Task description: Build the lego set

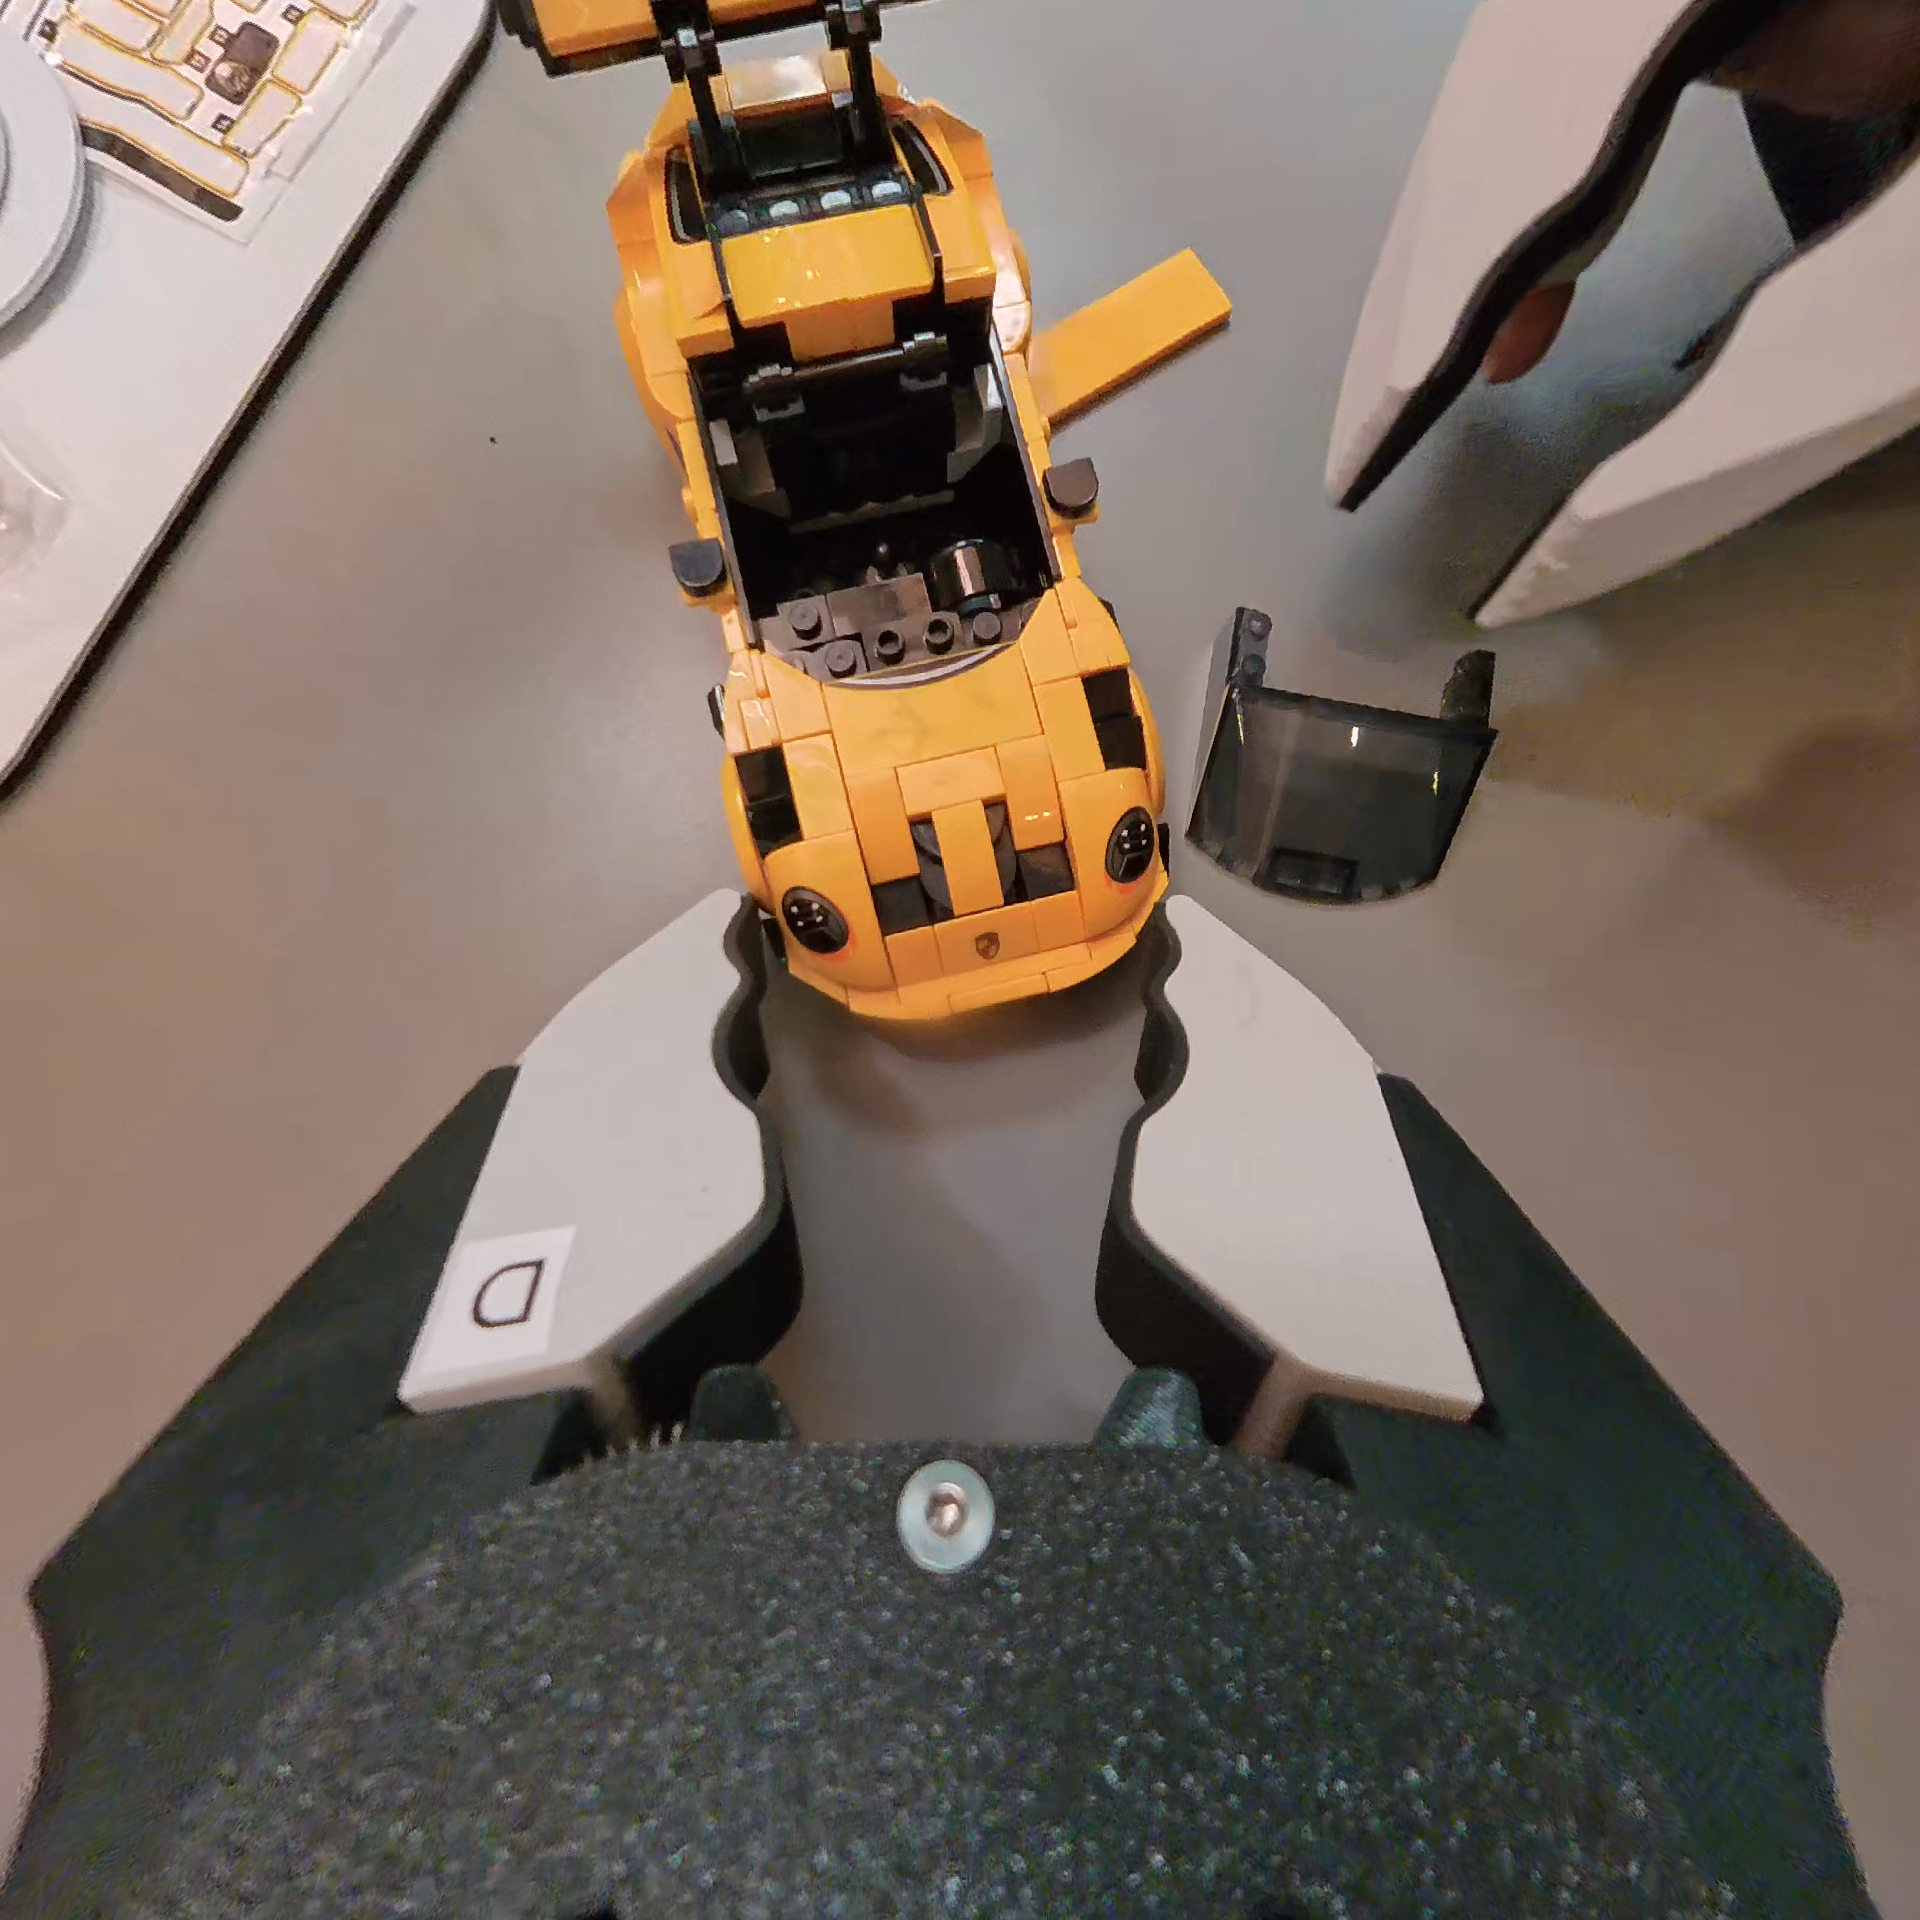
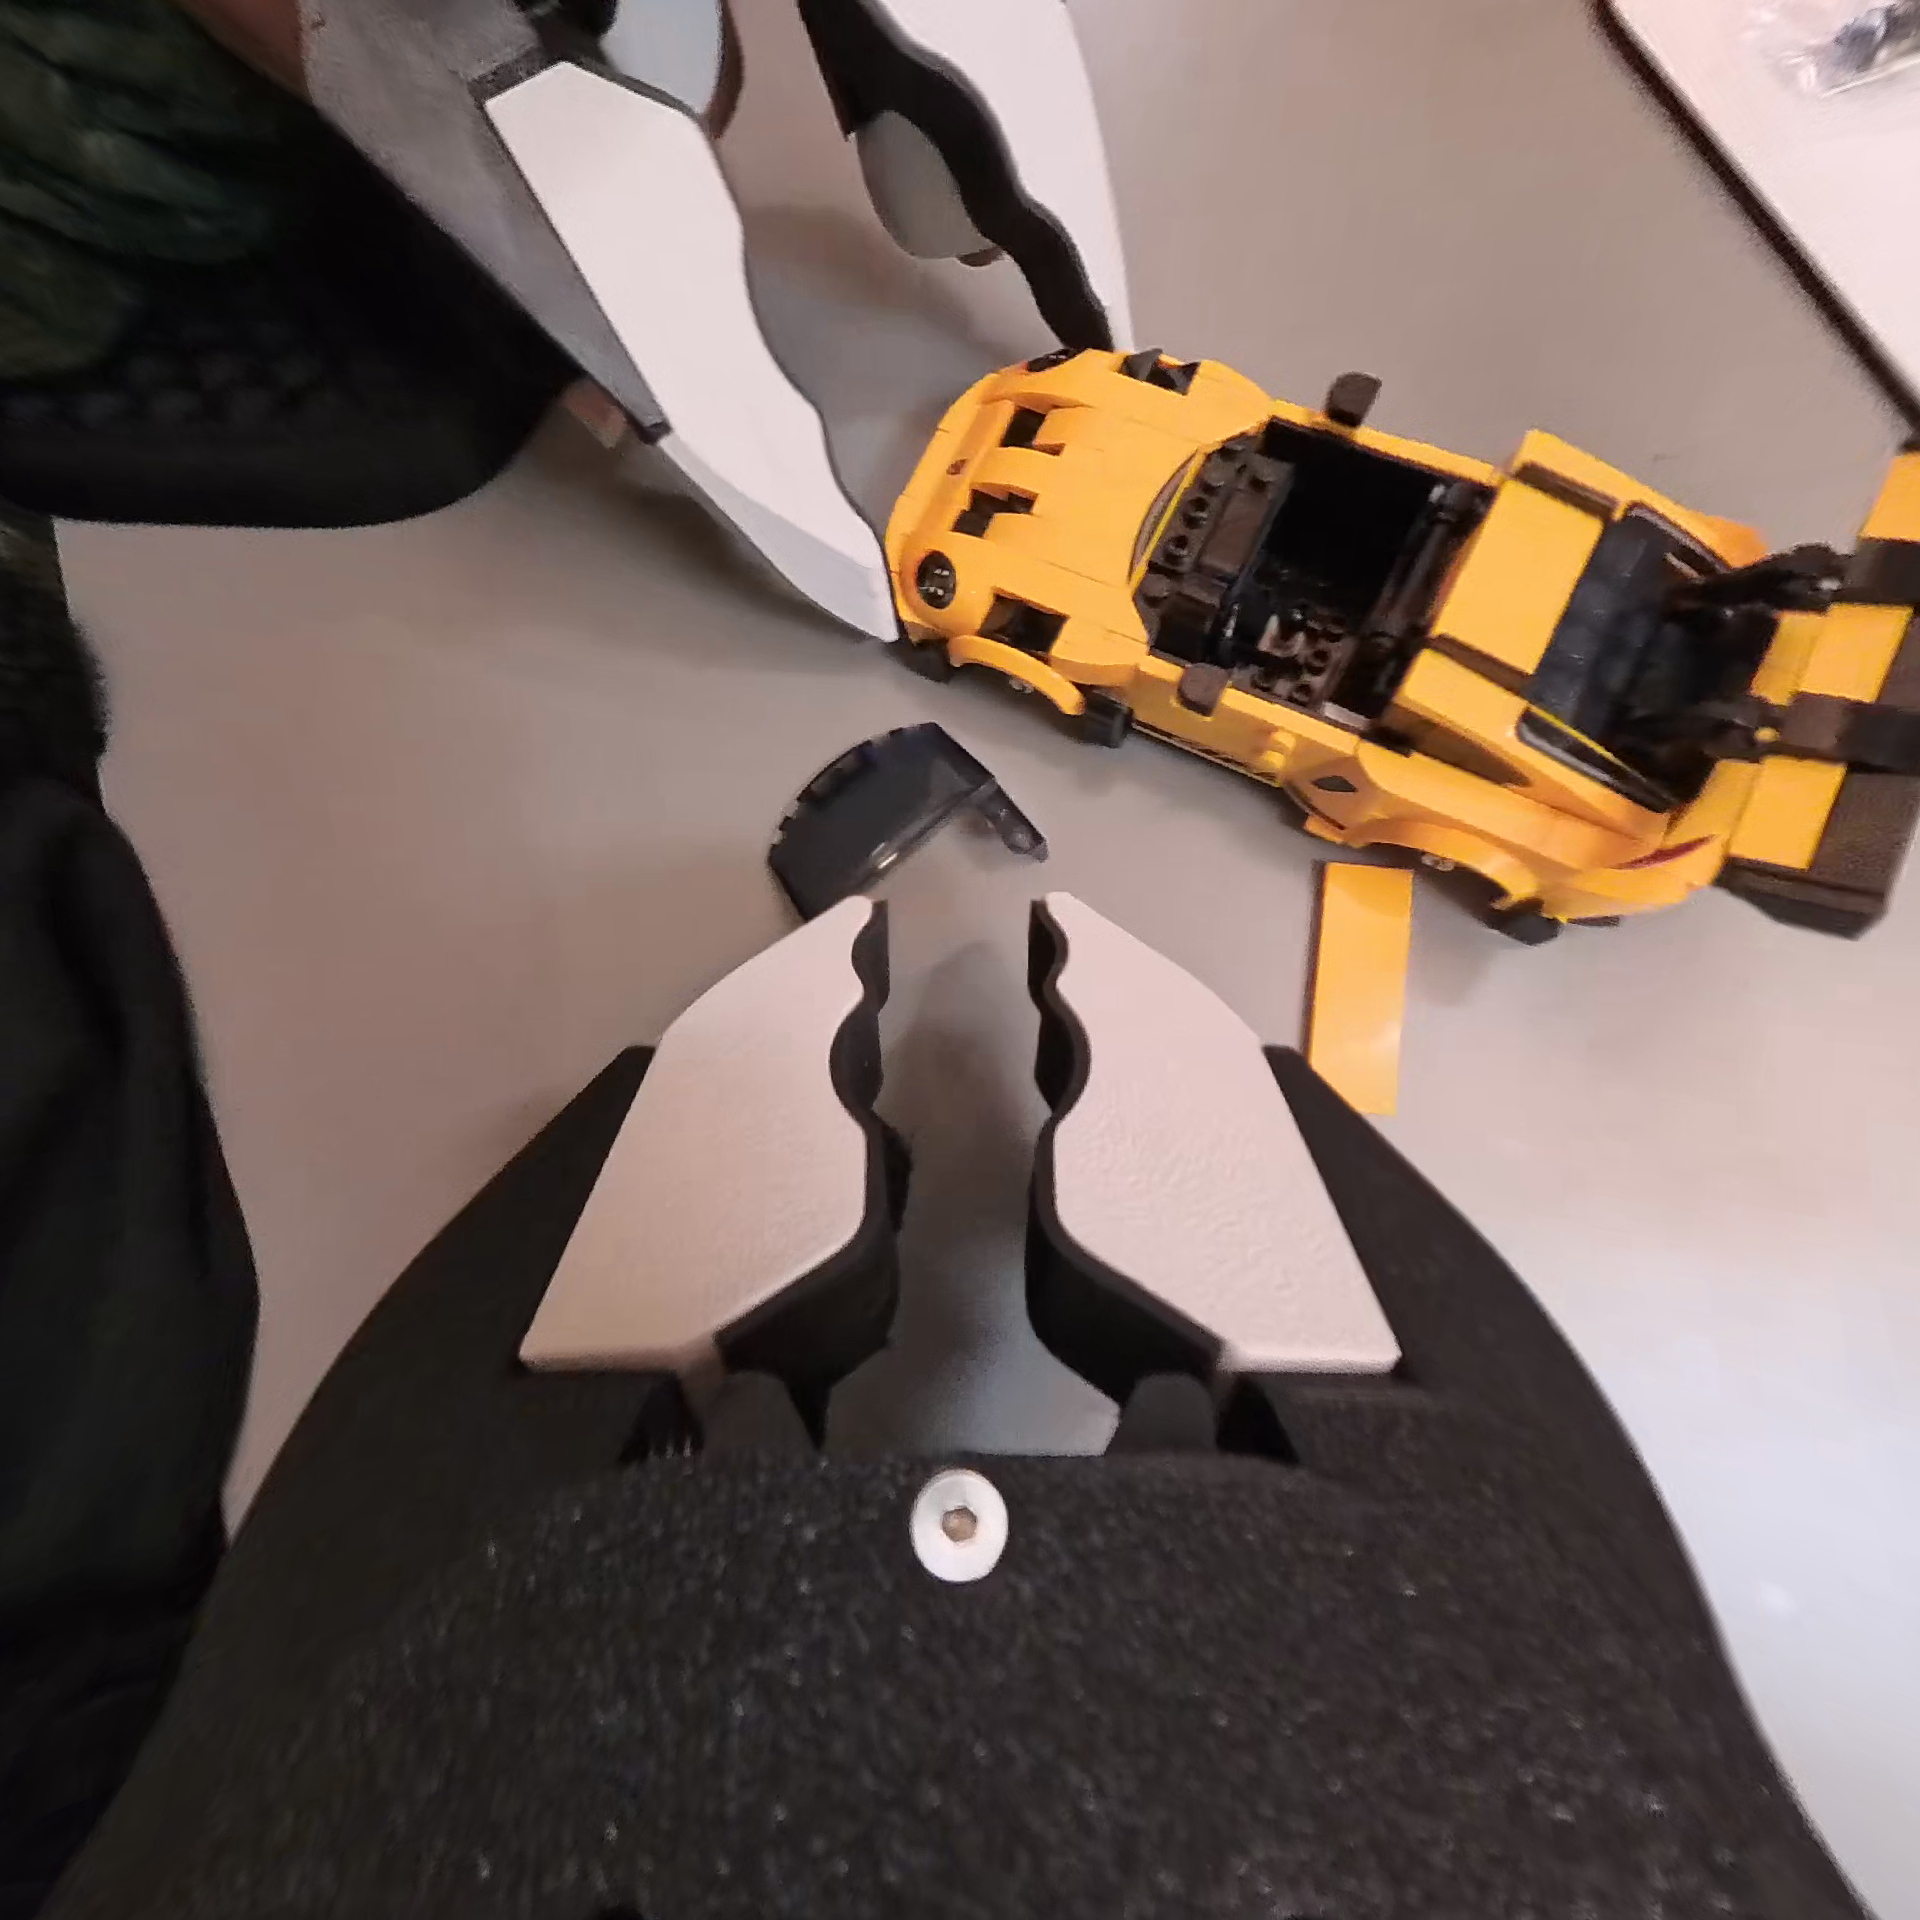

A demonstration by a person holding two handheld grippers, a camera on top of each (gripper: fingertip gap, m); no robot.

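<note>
Left wrist view. I see my left gripper with its jaws spread wide and holding nothing; the nose of the yellow car sits between the tips, at 12 o'clock. The cockpit is open and roofless. The smoked windscreen piece lies loose on the grey counter at 2 o'clock, just beside the car's nose. A flat yellow tile lies against the car's flank further up. A white tray with a sticker sheet occupies 10 o'clock.

Right wrist view. My right gripper has its jaws partly open and empty, the tips just short of the windscreen piece at 12 o'clock. The car lies at 2 o'clock, the tile beside its rear.

Handling, as I judge it: the windscreen is light, rigid and glossy, so likely slippery. I would grip its thicker side edges. The car is stiff but sheds pieces if squeezed; I would brace it by the nose.
</note>
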